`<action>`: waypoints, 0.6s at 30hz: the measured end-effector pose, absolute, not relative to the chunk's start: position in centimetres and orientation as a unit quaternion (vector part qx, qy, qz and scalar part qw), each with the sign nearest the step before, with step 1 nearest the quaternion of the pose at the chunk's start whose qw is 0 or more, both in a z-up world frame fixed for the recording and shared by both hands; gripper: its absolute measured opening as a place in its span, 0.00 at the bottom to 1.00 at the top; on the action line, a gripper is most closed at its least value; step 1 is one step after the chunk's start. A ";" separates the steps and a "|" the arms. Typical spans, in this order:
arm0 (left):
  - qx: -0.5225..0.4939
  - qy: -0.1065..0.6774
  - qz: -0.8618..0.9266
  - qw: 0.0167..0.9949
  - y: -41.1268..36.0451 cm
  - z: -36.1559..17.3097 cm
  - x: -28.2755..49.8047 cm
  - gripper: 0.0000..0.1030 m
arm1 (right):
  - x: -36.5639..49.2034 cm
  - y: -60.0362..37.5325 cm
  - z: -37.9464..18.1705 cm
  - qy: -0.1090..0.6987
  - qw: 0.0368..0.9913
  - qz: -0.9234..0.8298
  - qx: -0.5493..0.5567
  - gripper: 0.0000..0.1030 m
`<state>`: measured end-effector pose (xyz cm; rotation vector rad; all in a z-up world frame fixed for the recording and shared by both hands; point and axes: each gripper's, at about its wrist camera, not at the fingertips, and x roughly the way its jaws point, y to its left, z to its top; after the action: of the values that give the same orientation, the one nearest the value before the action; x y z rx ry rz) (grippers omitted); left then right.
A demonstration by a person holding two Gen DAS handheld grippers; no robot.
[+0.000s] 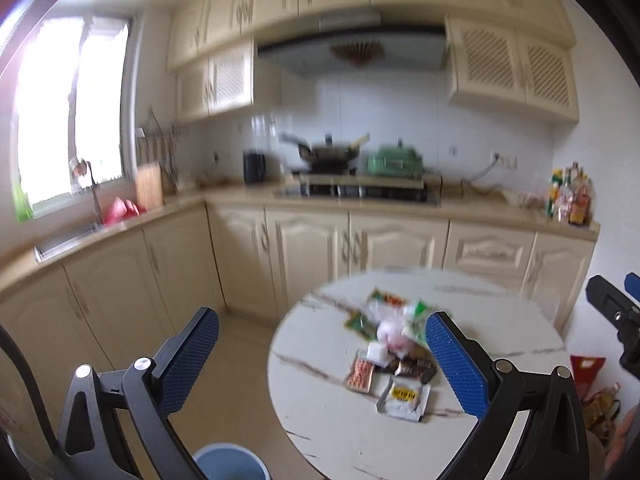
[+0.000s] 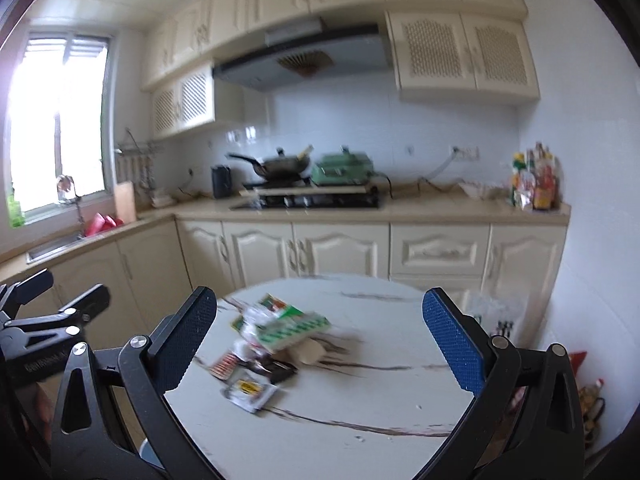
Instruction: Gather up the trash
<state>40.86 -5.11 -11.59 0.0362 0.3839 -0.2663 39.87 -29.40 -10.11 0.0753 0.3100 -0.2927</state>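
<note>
Blur leaves no wrapper print readable. The trash pile (image 2: 266,344) lies on the round marble table (image 2: 360,420), toward its 10 o'clock side. Left gripper (image 1: 322,356) and right gripper (image 2: 320,340) hover above it, each with 2 fingers spread wide, holding nothing.

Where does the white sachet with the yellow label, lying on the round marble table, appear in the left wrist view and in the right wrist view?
Left wrist view: the white sachet with the yellow label lies lower right of centre, nearest the camera in the wrapper pile.
Right wrist view: it lies lower left of centre, again at the near edge of the pile.
Shared landmark: the green appliance on the counter.
</note>
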 end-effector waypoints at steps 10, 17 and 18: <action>0.021 0.291 -0.124 0.948 -7.0 -14.1 51.7 0.99 | 49.8 -35.0 -18.1 0.274 0.950 -0.129 0.079 1.00; 0.031 0.308 -0.122 0.943 -7.5 -15.5 56.1 0.99 | 56.1 -32.2 -23.0 0.345 0.935 -0.081 0.016 1.00; 0.030 0.311 -0.123 0.942 -7.5 -15.6 56.6 0.99 | 56.9 -31.5 -23.8 0.357 0.931 -0.079 -0.012 1.00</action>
<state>56.59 -7.53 -15.61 0.0611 0.6339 -0.2502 56.91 -31.54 -23.77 -0.0246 0.7311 -0.1625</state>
